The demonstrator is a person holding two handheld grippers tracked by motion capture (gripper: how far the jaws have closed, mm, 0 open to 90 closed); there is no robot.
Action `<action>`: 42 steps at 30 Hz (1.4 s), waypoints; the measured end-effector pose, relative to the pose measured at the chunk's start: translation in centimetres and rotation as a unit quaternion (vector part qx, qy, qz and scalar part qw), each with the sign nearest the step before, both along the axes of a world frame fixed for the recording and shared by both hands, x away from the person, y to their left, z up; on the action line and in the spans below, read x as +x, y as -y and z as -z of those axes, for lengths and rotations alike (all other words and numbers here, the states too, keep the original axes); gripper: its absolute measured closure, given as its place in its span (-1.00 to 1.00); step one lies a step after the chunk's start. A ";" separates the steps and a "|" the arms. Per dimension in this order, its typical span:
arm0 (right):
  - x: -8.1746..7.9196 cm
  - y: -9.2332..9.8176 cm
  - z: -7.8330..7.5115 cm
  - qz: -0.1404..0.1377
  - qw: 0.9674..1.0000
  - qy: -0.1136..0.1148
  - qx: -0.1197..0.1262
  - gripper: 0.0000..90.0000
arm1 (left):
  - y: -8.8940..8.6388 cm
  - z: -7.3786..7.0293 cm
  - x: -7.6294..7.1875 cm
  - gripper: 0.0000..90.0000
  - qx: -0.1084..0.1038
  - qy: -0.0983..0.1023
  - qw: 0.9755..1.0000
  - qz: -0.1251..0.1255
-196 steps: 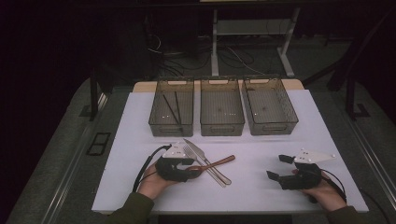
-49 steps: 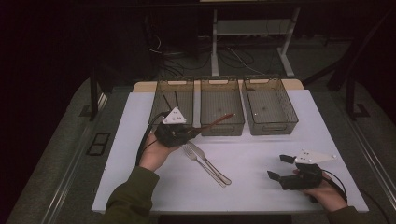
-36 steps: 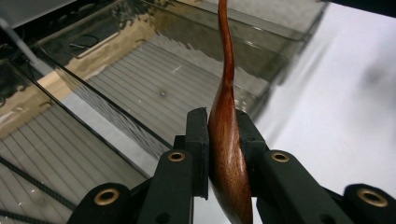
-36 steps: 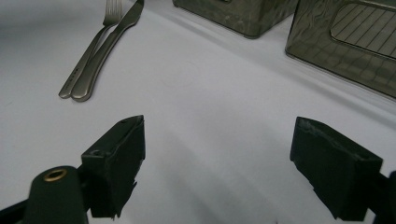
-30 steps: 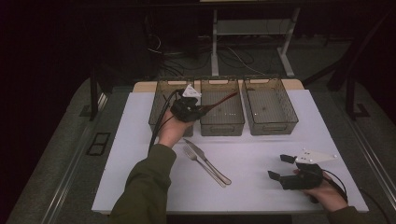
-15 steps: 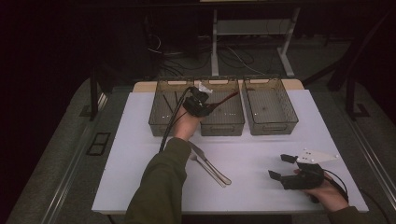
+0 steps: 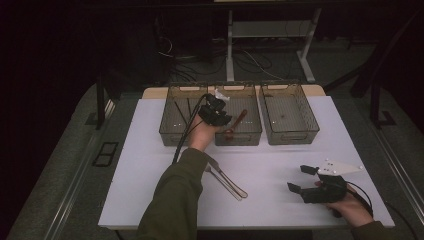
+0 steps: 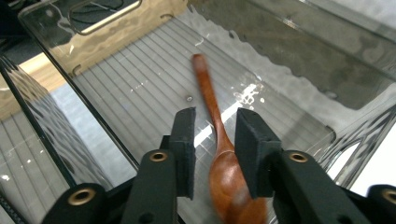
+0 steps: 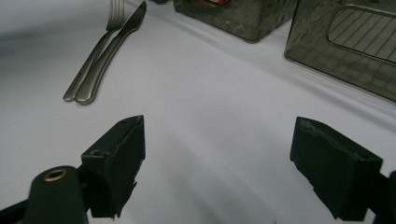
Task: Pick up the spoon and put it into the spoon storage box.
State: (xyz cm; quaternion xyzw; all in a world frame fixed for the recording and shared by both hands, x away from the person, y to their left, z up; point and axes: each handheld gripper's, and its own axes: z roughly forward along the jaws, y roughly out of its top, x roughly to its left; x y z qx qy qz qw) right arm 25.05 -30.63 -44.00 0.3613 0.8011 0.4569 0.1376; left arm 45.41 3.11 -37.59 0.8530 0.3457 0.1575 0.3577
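Note:
A brown wooden spoon [image 7: 236, 122] lies in the middle clear bin [image 7: 252, 131], its handle pointing to the far side. My left gripper [image 7: 223, 120] hovers over that bin. In the left gripper view the spoon [image 8: 212, 100] runs between the jaws of my left gripper [image 8: 215, 116], which stand a little apart from its neck; its bowl is blurred. Open and empty, my right gripper [image 7: 296, 178] rests on the white table at the front right, and the right gripper view shows its jaws [image 9: 217, 135] wide apart.
A metal fork [image 7: 218, 176] and knife [image 7: 229, 176] lie side by side mid-table, also in the right gripper view as fork [image 9: 95, 51] and knife [image 9: 116, 46]. The left bin [image 7: 176, 131] holds dark chopsticks. The right bin [image 7: 295, 132] stands beside the middle one.
My left gripper carried the spoon from the table front up over the middle bin. Its jaws have come apart and the spoon now lies in the bin. The right gripper stayed put.

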 end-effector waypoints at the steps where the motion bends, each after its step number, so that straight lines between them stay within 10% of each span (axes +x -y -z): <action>1: 0.0 0.0 0.0 0.000 1.000 0.000 0.000 -0.62 | 0.0 -0.1 0.0 0.42 -0.003 0.001 1.000 0.003; 23: 0.2 0.0 0.1 0.002 1.000 -0.002 0.000 -0.62 | -2.5 -2.3 -3.8 -0.05 -0.081 0.018 0.993 0.083; 42: -0.1 0.2 0.1 0.003 1.000 -0.003 0.000 -0.62 | -4.6 -0.5 -9.3 -0.23 -0.088 0.020 0.989 0.115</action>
